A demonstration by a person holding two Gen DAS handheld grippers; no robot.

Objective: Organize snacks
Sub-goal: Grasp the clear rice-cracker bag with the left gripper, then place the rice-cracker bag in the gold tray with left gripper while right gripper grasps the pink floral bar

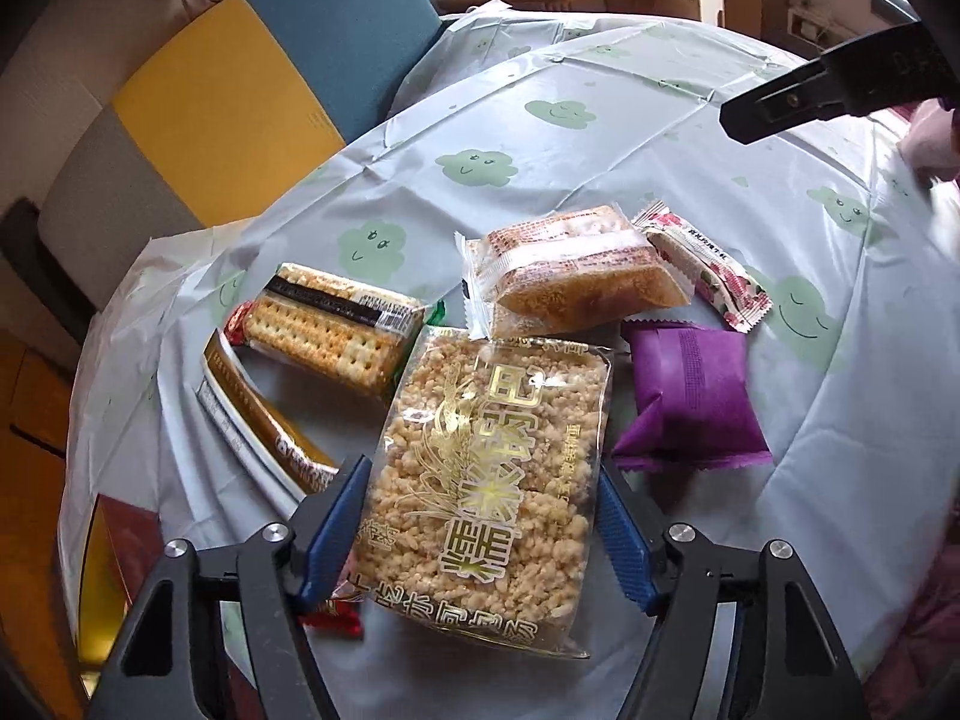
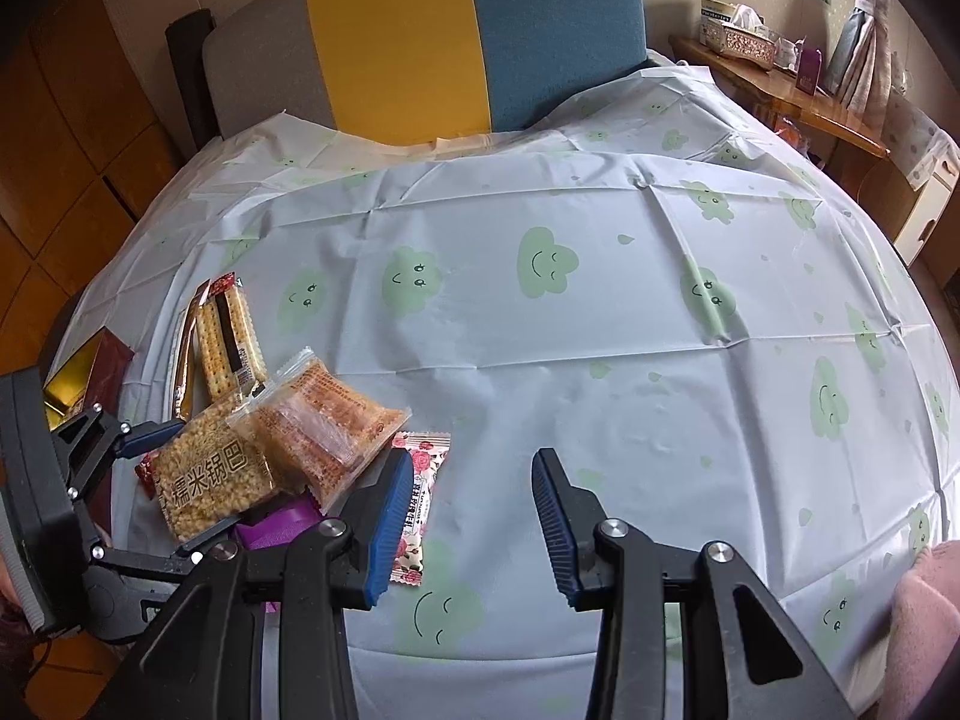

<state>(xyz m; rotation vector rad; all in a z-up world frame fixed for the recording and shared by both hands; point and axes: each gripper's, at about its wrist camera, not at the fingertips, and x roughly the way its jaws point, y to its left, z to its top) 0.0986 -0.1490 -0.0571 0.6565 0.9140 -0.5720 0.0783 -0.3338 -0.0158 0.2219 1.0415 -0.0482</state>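
A clear pack of puffed rice crackers (image 1: 486, 492) with gold lettering lies between the blue fingers of my left gripper (image 1: 480, 516); the jaws stand on either side of it, touching its edges. It also shows in the right wrist view (image 2: 207, 483). Beyond it lie a meat-floss cake pack (image 1: 570, 270), a soda cracker pack (image 1: 336, 330), a purple pack (image 1: 690, 402), a rose-print pack (image 1: 708, 267) and a brown bar (image 1: 258, 420). My right gripper (image 2: 474, 510) is open and empty over bare cloth, just right of the rose-print pack (image 2: 420, 498).
The table wears a pale cloth with green clouds (image 2: 600, 330). A yellow and blue chair (image 2: 468, 30) stands at the far edge. A red and gold box (image 2: 84, 372) sits at the left edge. A wooden side table with boxes (image 2: 780, 78) is at back right.
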